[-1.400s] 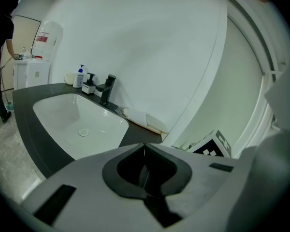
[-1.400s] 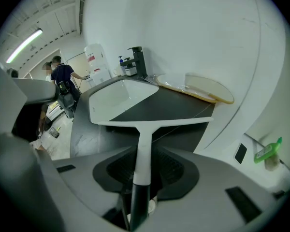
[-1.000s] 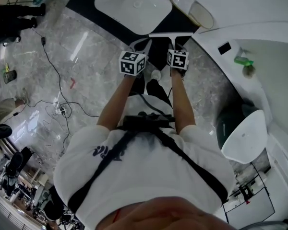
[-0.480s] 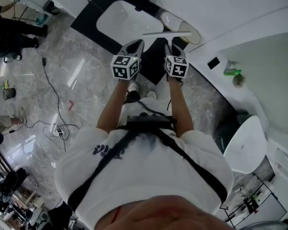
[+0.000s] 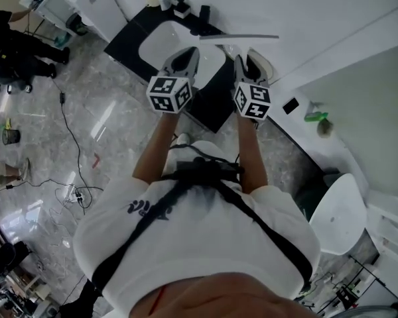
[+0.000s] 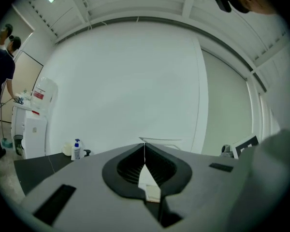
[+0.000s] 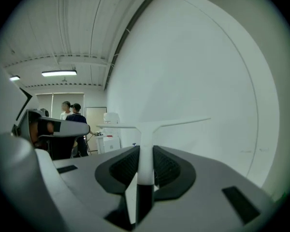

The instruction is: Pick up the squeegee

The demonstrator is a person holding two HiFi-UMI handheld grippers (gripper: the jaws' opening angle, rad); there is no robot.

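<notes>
Faced a white wall (image 6: 125,81) above a dark surface (image 5: 127,45) with a white sink (image 5: 160,42) set into it, over a grey marble floor (image 5: 86,121). Pinched the squeegee (image 7: 147,126) by its white handle between the right gripper's (image 7: 146,150) jaws, pads pressed on both sides, handle upright, blade lying crosswise at the top. Held that blade close before the wall, past the sink's far edge as seen from the head view. Showed the left gripper's (image 6: 144,153) jaws pressed together, tips meeting, nothing between them. Carried both grippers side by side above the sink, marker cubes turned toward the head camera, left one just beside the right. Saw a blue-capped bottle (image 6: 77,150) upright at the surface's far left end, near the wall. Caught two people (image 7: 71,111) standing well off by a doorway.
</notes>
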